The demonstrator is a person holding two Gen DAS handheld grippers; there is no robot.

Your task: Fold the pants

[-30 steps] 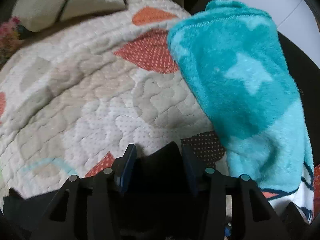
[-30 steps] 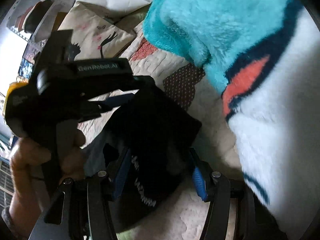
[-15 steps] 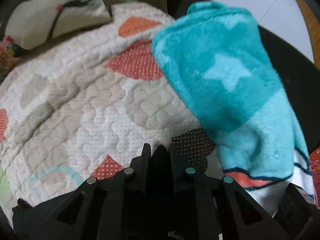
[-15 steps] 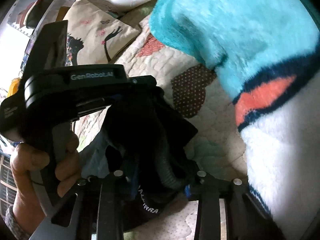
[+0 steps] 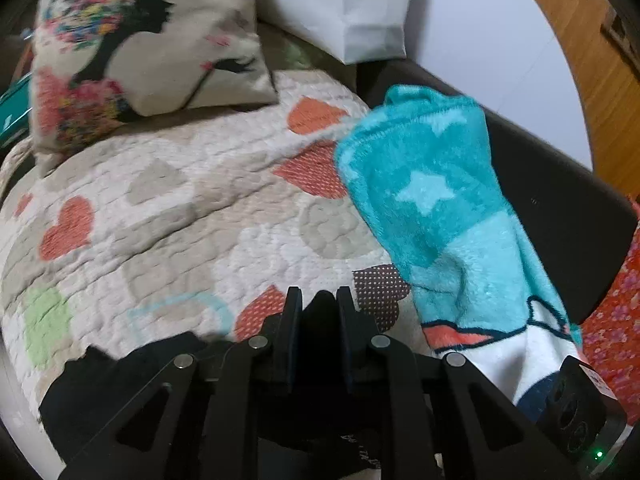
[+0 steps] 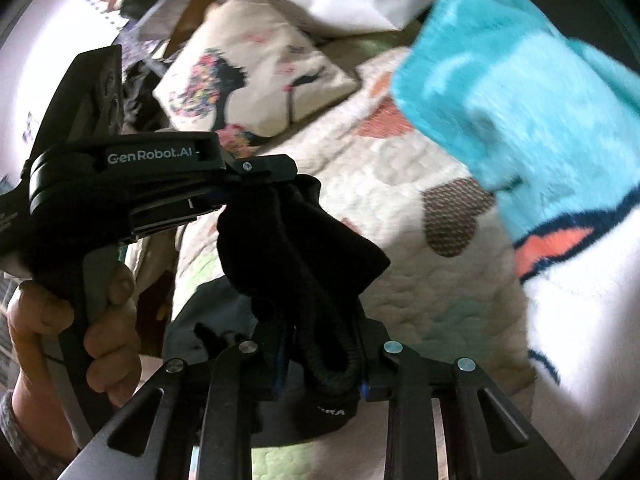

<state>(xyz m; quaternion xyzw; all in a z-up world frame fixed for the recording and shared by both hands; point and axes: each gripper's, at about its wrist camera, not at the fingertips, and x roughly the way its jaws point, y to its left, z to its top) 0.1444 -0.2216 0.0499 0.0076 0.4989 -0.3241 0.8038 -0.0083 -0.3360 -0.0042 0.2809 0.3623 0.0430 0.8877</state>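
The black pants (image 6: pixel 300 240) hang bunched above the quilt, held between my two grippers. In the left wrist view my left gripper (image 5: pixel 318 296) is shut on a fold of the black cloth, and more of the pants (image 5: pixel 100 376) trails off at the lower left. In the right wrist view my right gripper (image 6: pixel 320 360) has its jaws closing on the thick waistband part, which fills the gap between the pads. The left gripper (image 6: pixel 276 172) shows there too, pinching the pants' upper corner, with a person's hand (image 6: pixel 80 320) on its grip.
A heart-patterned quilt (image 5: pixel 160 220) covers the surface below. A teal fleece blanket (image 5: pixel 432 208) lies along its right side over a dark seat (image 5: pixel 560 200). A printed cushion (image 5: pixel 140 52) and a white bag (image 5: pixel 348 8) sit at the back. Red patterned cloth (image 5: pixel 612 320) is at the far right.
Both grippers have closed on the black pants and risen, lifting the cloth off the quilt. The left wrist view now sits higher and takes in the cushion and white bag.
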